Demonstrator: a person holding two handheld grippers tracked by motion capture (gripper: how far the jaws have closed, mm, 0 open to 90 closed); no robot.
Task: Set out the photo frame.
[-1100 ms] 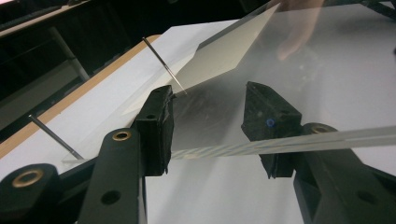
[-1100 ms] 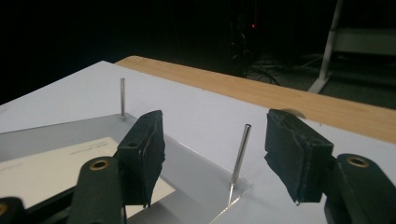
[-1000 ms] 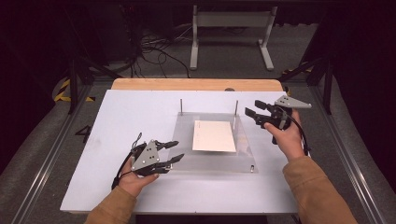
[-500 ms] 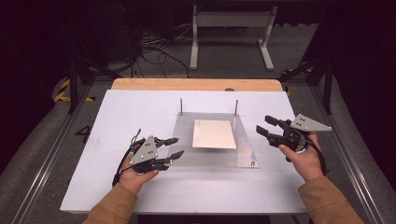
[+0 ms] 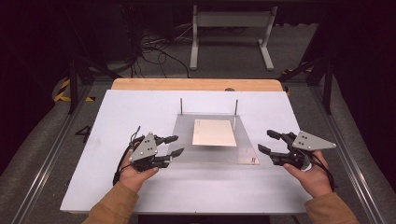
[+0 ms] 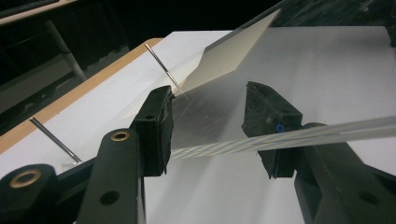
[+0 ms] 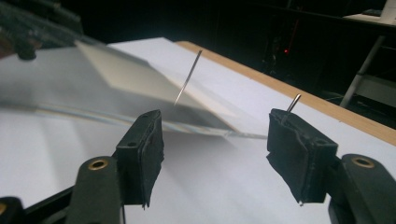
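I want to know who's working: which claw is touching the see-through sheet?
The left gripper: the clear sheet edge runs between its jaws. The right gripper sits apart, beside the sheet.

Left gripper [image 5: 173, 145]: jaws apart, held low in the left hand [image 5: 135, 172].
Right gripper [image 5: 268, 142]: jaws apart, in the right hand [image 5: 314, 176].

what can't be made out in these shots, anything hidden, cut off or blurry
- High view: whether the left tool touches the clear acrylic plate is too small to tell.
- Left gripper view: the beige rectangular card is cut off by the top edge.
- Right gripper view: the card's far end is blurred, and the thin metal pin is half hidden behind a jaw.
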